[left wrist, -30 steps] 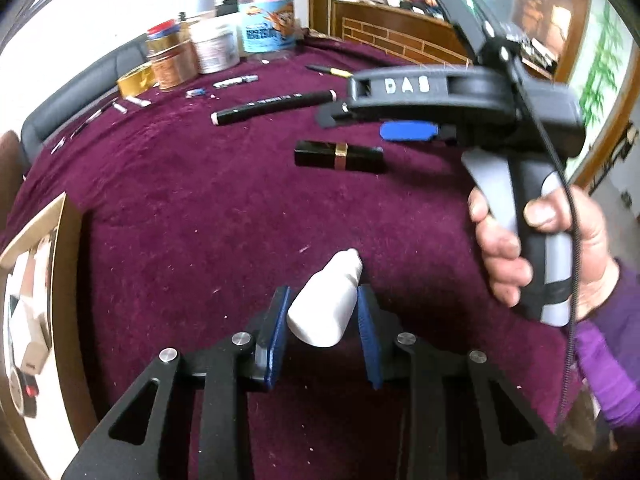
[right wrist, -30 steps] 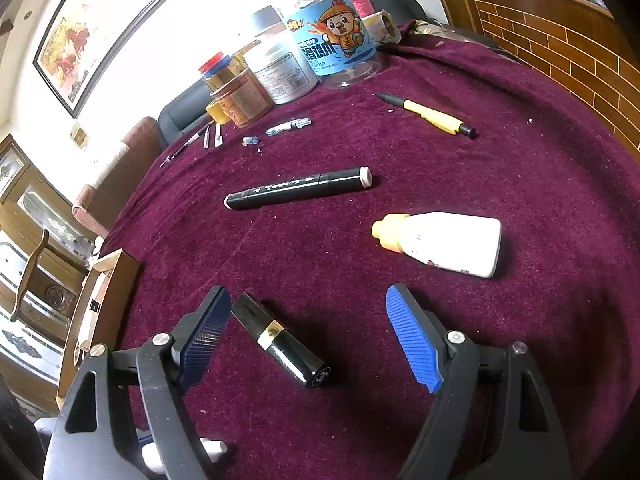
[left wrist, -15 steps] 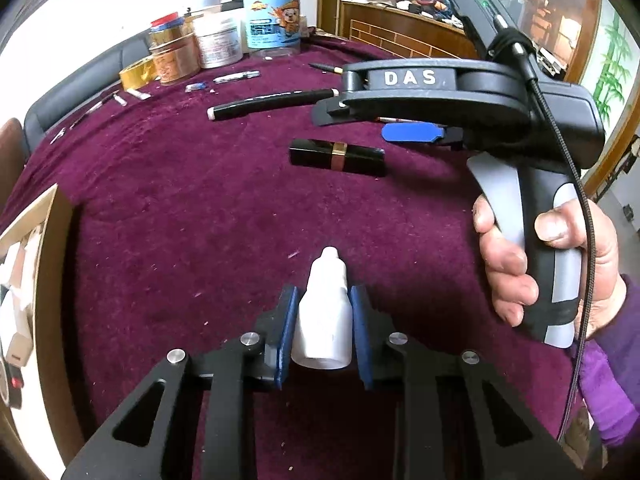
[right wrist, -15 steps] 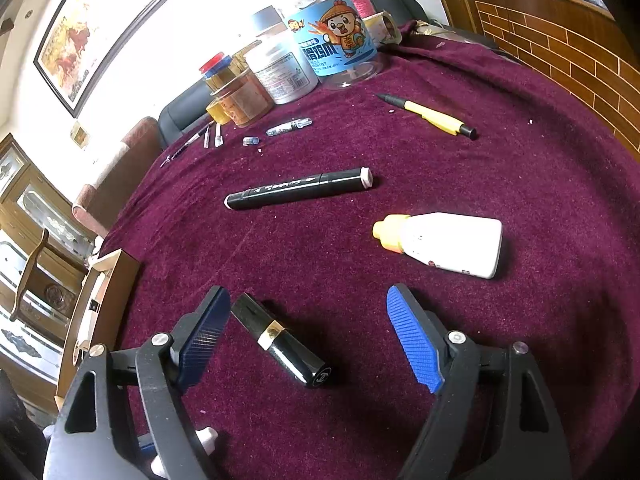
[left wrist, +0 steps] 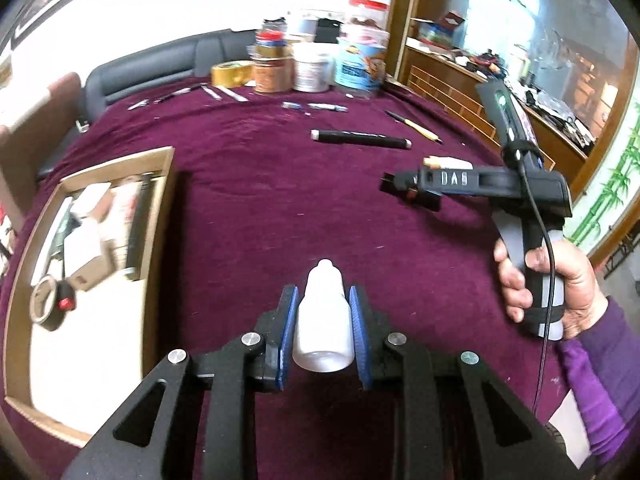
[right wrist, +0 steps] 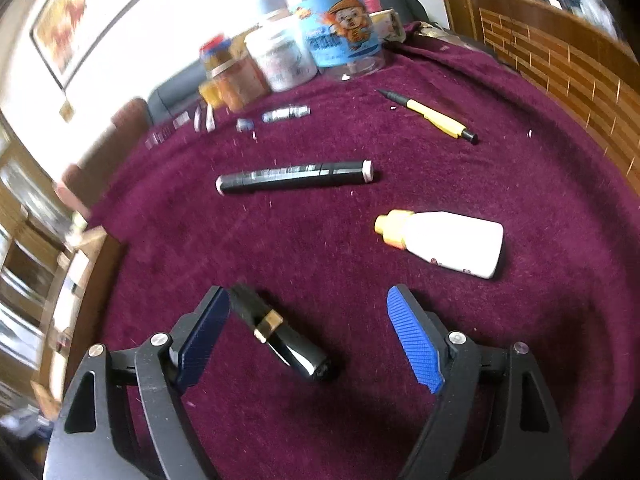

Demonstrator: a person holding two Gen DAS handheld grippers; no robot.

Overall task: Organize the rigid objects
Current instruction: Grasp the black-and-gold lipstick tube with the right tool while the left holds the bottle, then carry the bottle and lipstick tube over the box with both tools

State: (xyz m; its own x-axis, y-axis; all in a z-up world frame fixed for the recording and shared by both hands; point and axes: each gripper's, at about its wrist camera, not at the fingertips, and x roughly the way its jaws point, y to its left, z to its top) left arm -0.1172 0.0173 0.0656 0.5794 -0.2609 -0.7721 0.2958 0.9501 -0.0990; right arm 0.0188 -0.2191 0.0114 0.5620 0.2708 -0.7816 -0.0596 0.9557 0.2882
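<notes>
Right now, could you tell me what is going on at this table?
A person is tidying small items on a purple-clothed table with two tools. The left hand-held gripper is shut on a small white bottle, held near a wooden tray on its left. The right hand-held gripper is open, with a black lipstick tube lying between its fingers. A black marker, a yellow pen and a white bottle with an orange cap still lie loose.
</notes>
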